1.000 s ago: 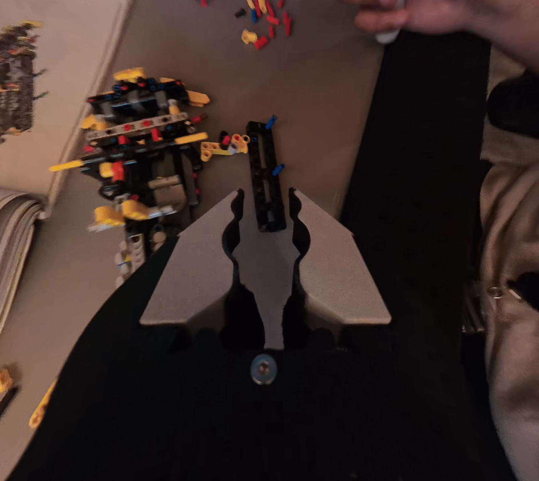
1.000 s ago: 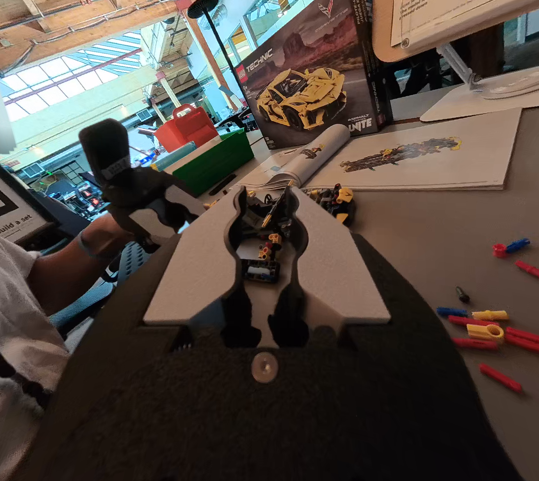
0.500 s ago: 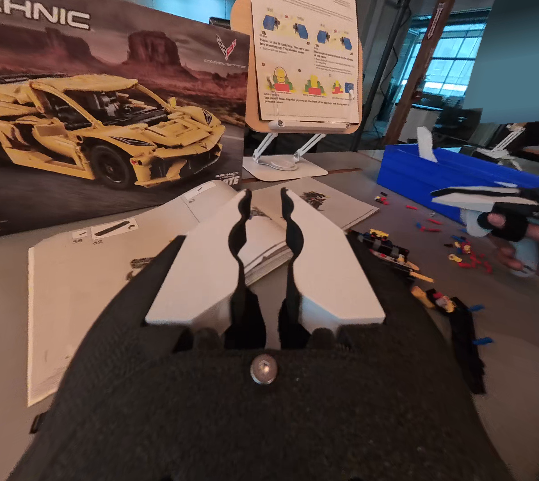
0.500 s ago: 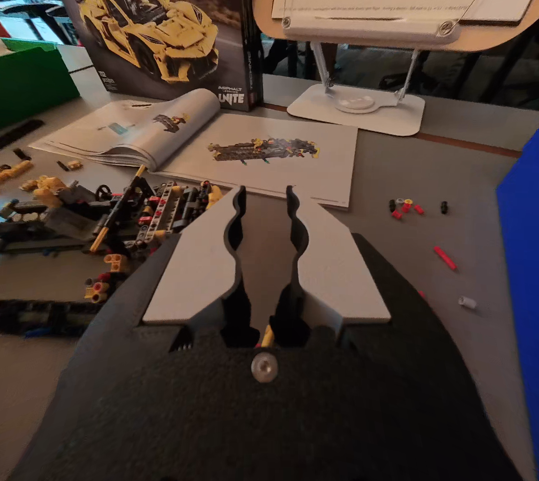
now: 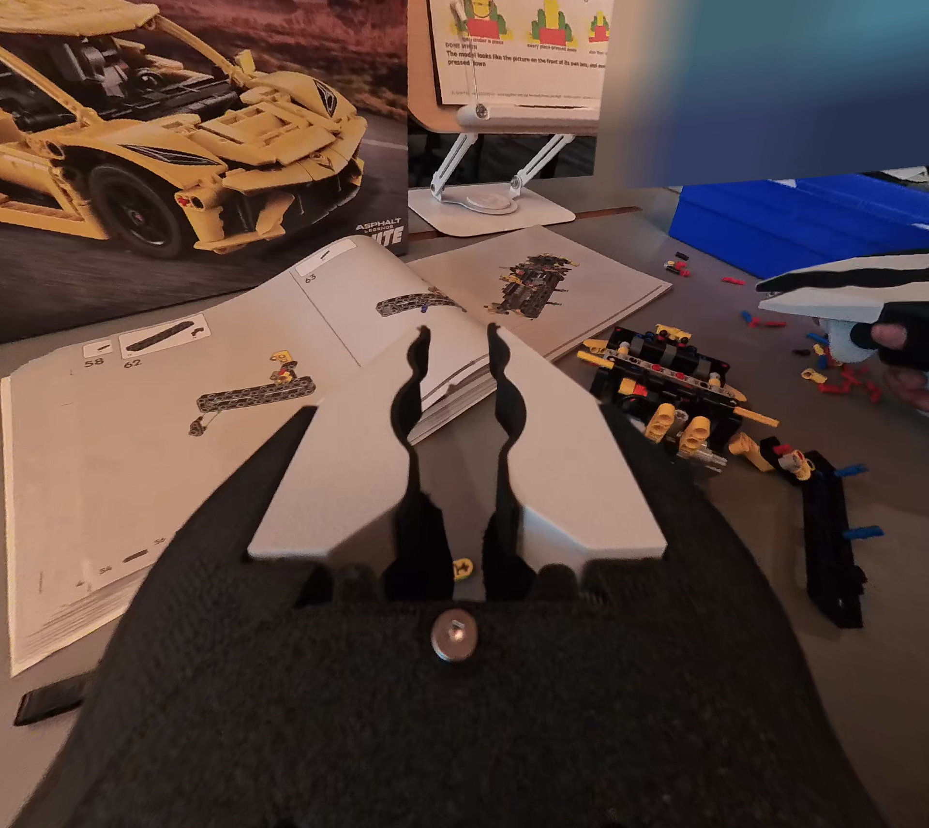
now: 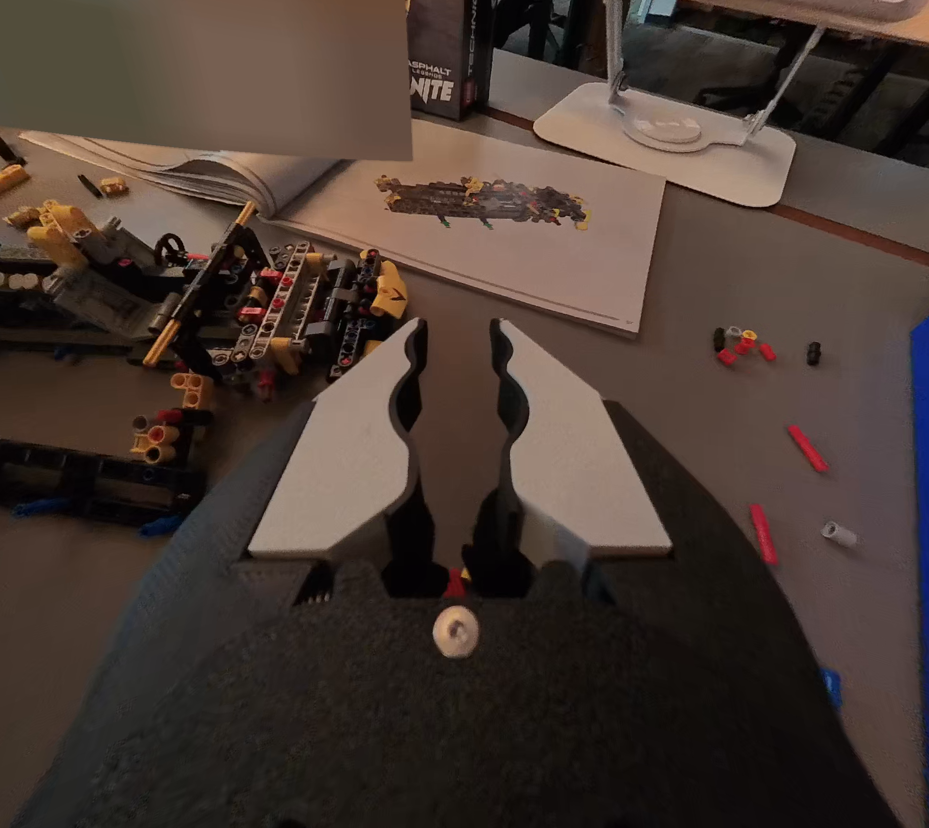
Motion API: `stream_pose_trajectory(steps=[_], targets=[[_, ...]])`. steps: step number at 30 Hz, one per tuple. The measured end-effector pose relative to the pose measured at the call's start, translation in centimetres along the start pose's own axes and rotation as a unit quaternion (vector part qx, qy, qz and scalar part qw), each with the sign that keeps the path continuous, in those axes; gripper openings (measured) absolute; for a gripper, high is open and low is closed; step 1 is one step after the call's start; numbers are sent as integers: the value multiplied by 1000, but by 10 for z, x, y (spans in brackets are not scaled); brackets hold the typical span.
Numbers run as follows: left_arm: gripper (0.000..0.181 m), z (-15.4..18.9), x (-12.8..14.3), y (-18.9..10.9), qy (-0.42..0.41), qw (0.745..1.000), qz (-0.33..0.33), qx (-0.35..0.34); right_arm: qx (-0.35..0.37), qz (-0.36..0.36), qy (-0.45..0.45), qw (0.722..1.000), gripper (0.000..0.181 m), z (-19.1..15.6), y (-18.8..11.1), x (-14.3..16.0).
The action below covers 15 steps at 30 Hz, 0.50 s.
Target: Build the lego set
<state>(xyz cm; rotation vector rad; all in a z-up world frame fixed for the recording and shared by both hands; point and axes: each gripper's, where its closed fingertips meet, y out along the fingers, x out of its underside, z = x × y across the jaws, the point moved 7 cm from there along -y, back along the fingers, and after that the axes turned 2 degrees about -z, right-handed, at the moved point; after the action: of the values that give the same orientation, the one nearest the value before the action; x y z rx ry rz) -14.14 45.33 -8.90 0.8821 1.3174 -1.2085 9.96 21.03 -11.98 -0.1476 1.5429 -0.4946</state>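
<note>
The half-built black, grey and yellow model lies on the grey table right of my left gripper, which is open and empty over the open instruction booklet. A black beam frame with blue pins lies nearer, at right. My right gripper shows at the far right edge, held by a hand. In the right wrist view my right gripper is open and empty above bare table. The model is to its left, and the black frame with a yellow connector cluster sits nearer.
The set's box and a sheet on a white stand are at the back. A blue bin is at right. Loose red pins, a grey bush and small parts lie right of my right gripper. One gripper's finger ends stand about 30 centimetres off the other's. The left gripper is farther from the grey bush, some 45 centimetres, than the right, some 15 centimetres.
My left gripper has swung up from above the black frame to face the booklet and box. My right gripper has turned right and dipped toward the table beside the model. Both stayed open.
</note>
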Motion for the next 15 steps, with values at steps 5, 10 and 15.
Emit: stream_pose_trajectory(steps=[5,10,15], targets=[[24,-5,2,2,0,1000,-11,-5,-11,-10,21,1000,24,2,2,2],[24,-13,4,4,-42,999,-8,2,-12,-11,39,999,23,5,4,1],[24,-18,6,5,-58,998,-9,4,-20,-19,35,999,22,2,7,3]])
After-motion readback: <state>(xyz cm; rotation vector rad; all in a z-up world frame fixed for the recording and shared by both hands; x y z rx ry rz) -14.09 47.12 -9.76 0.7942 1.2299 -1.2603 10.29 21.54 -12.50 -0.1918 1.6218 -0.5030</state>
